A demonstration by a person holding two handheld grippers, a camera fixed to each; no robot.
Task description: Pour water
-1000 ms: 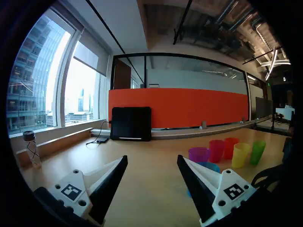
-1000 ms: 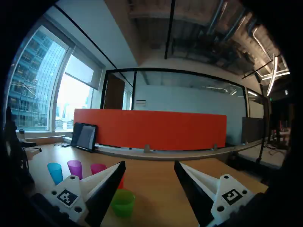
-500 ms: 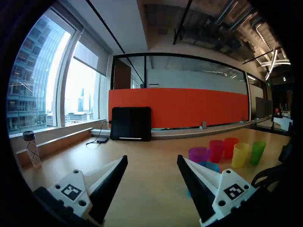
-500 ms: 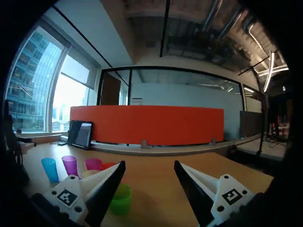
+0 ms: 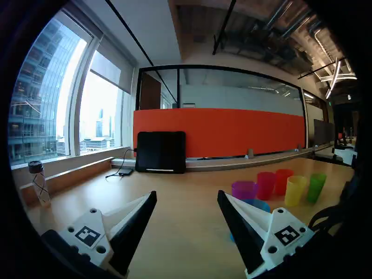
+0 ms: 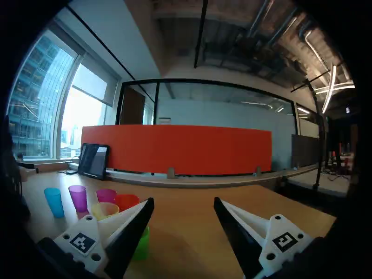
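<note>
Hovering over the wooden table point(image 5: 186, 242), left gripper point(image 5: 186, 195) spread and empty, lower centre; blue cup point(image 5: 261, 204) just behind its right-hand finger. Right gripper point(image 6: 183, 201) spread and empty; green cup point(image 6: 142, 241) behind its left-hand finger, lower left. Tablet point(image 5: 160, 152) mid-frame beyond.

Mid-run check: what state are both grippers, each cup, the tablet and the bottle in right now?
left gripper: open, holding nothing.
right gripper: open, holding nothing.
blue cup: upright, contents not visible.
purple cup: upright, contents not visible.
pink cup: upright.
orange cup: upright.
yellow cup: upright.
green cup: upright.
tablet: propped upright, screen dark.
bottle: upright, cap on.
</note>
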